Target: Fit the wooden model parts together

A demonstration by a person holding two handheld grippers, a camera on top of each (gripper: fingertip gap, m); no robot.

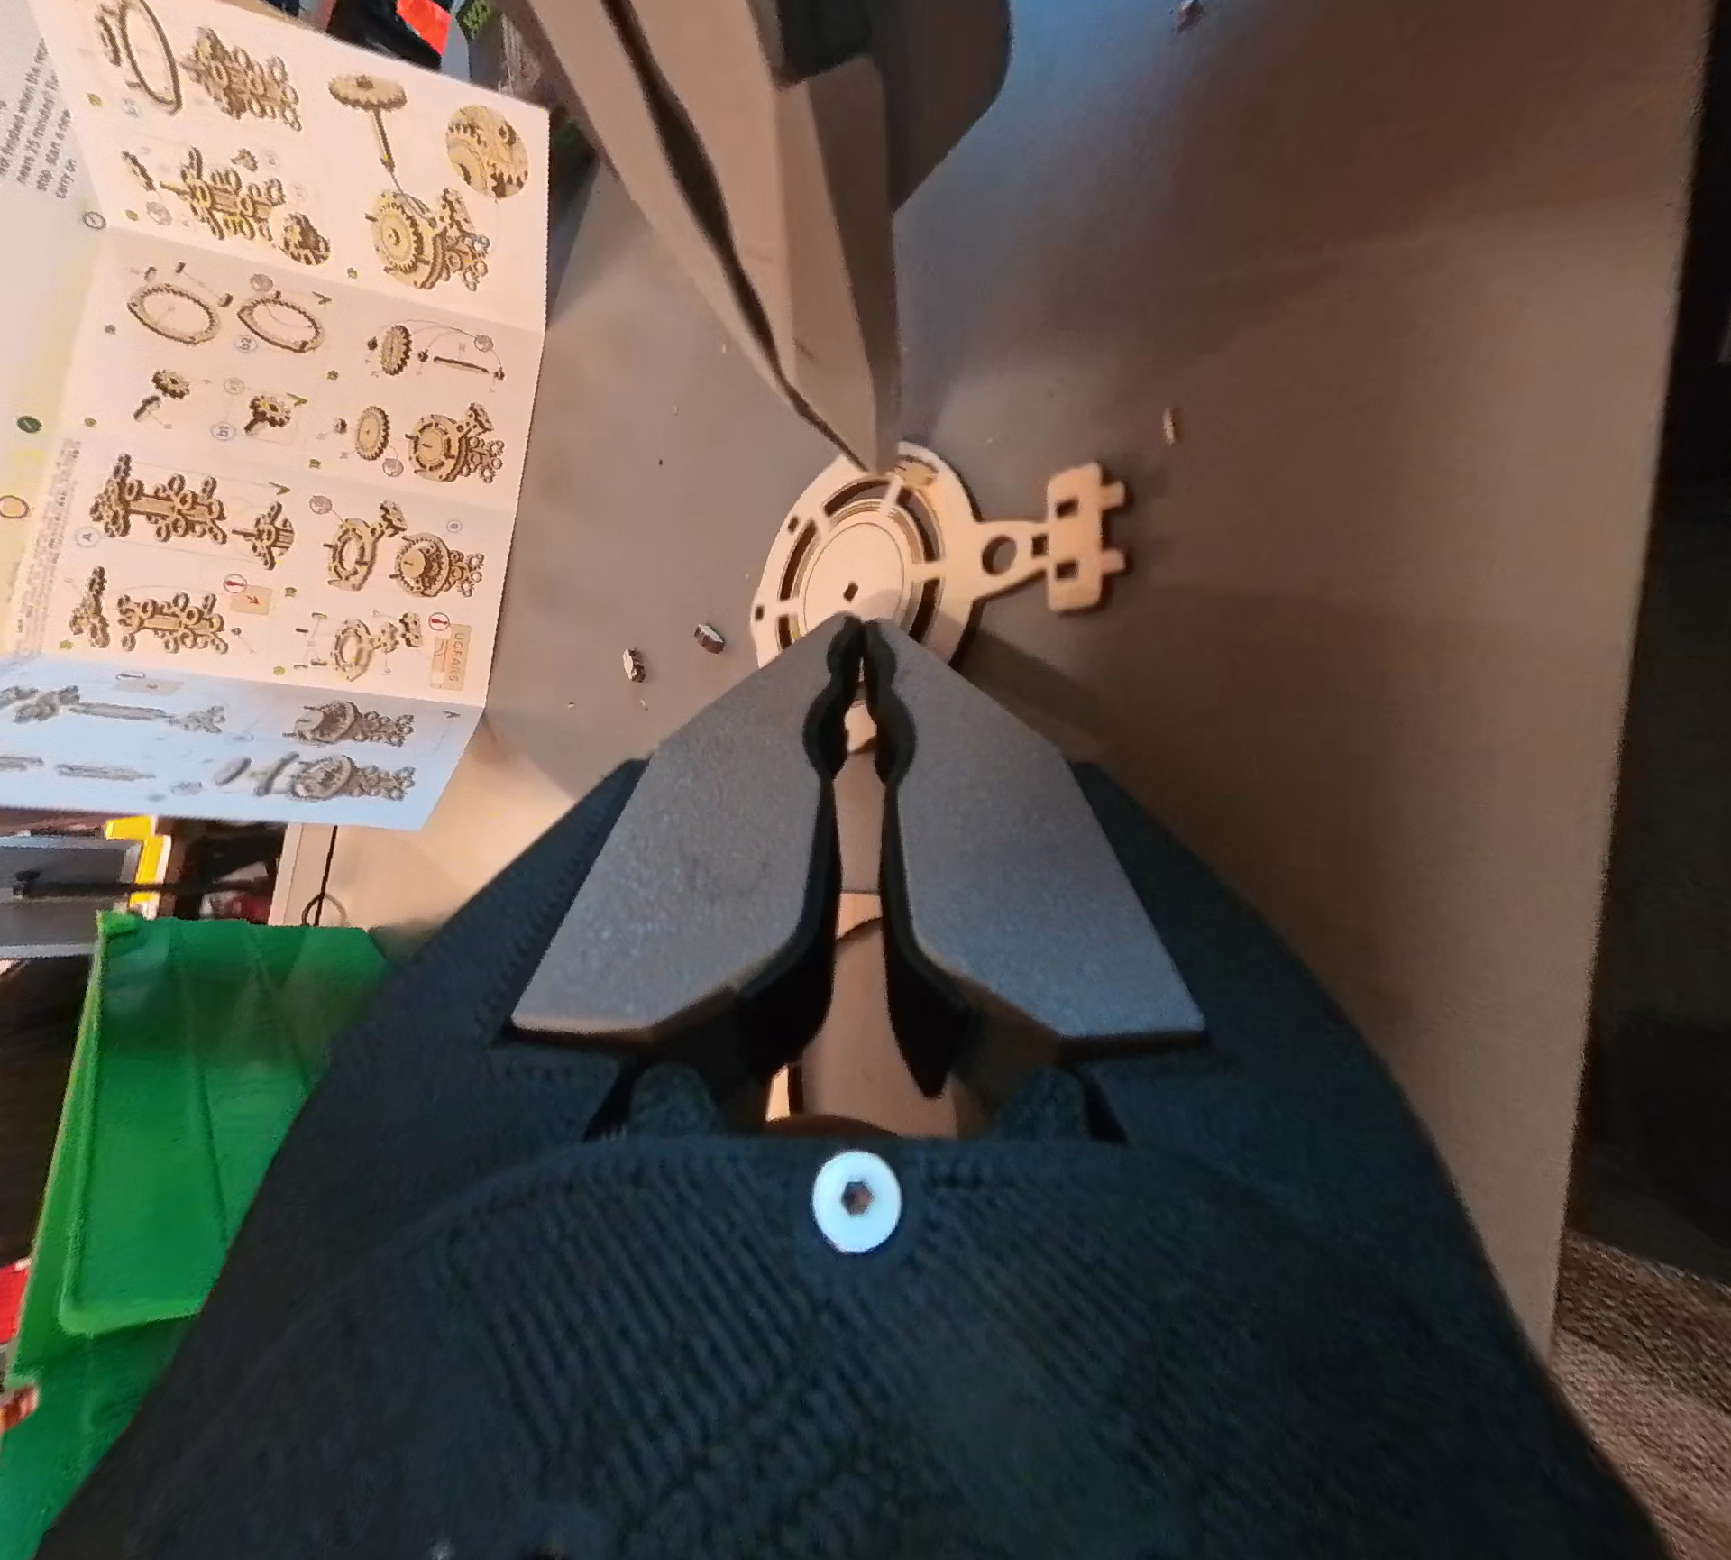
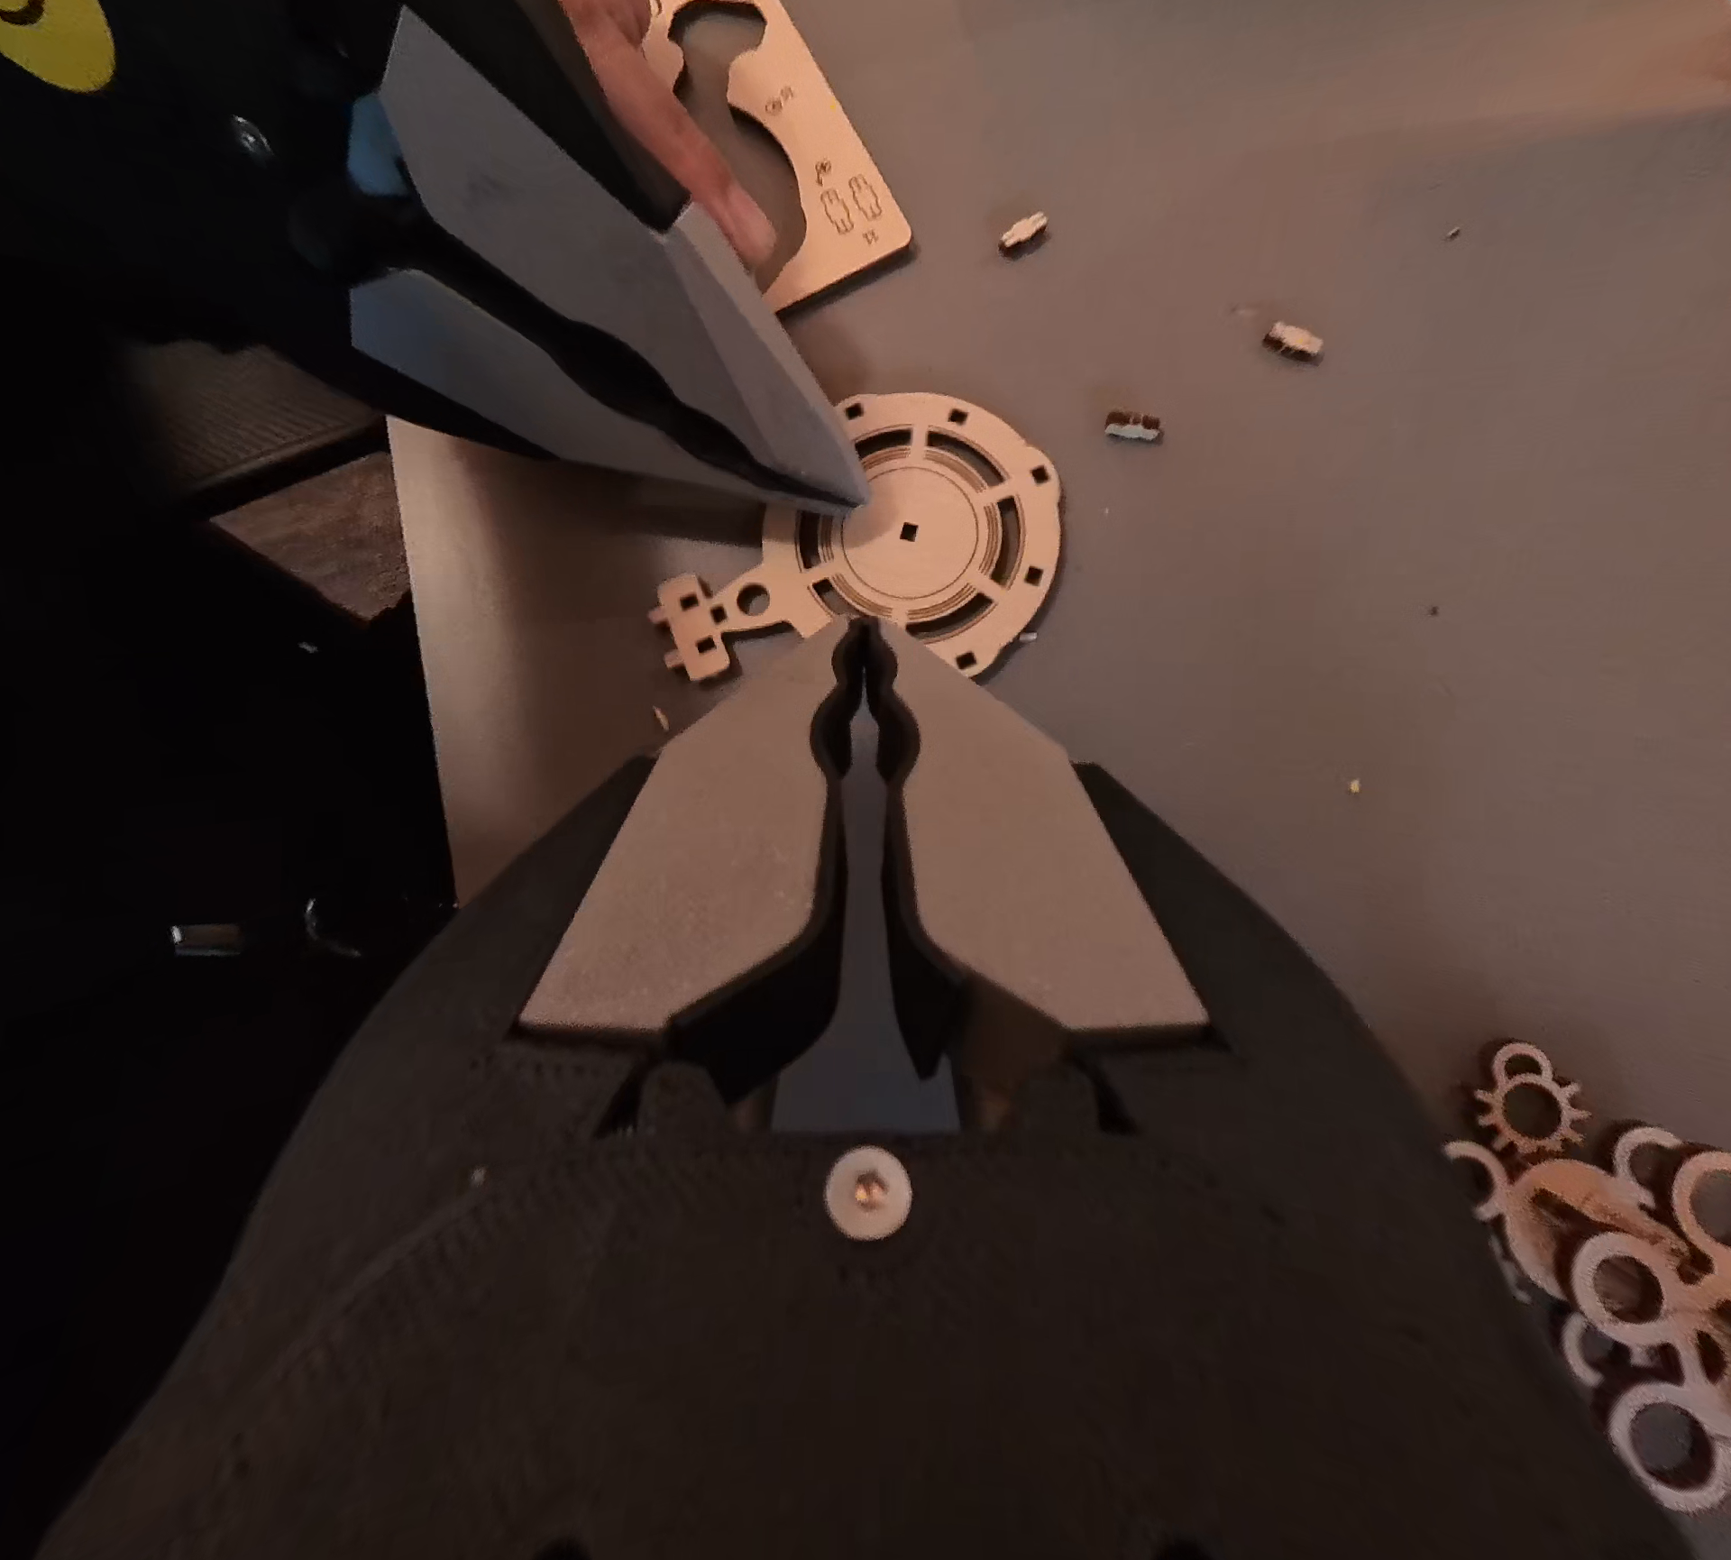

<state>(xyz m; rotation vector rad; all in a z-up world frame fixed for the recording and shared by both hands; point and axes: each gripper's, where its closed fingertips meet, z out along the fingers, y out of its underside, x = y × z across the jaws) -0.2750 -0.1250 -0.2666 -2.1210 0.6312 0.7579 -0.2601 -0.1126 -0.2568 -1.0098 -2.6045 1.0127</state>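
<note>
- At the left edge of the left wrist view, the folded instruction sheet [image 1: 262, 391] lies cut off by the frame, its lower panels blurred.
- Below it, a green bin [image 1: 187, 1093] is only partly visible behind the gripper body.
- Centre of that view: the left gripper [image 1: 860, 636] has its jaws closed, tips together at the near rim of the round wooden disc part [image 1: 857, 569], whose lower edge they hide. No piece shows between the tips.
- Coming down from the upper middle, the right gripper [image 1: 866, 458] touches the disc's far rim with closed jaws; whether it pinches anything there I cannot tell.
- Right of the disc, its slotted arm [image 1: 1077, 545] lies flat on the grey table [image 1: 1358, 297].
- In the right wrist view, the upper left is dark and hard to read; a hand [image 2: 637, 72] partly covers a wooden parts sheet [image 2: 824, 203].
- Small loose pegs [image 2: 1133, 425] lie right of the disc.
- At the lower right, a pile of wooden rings [image 2: 1611, 1215] is cut off by the frame.
</note>
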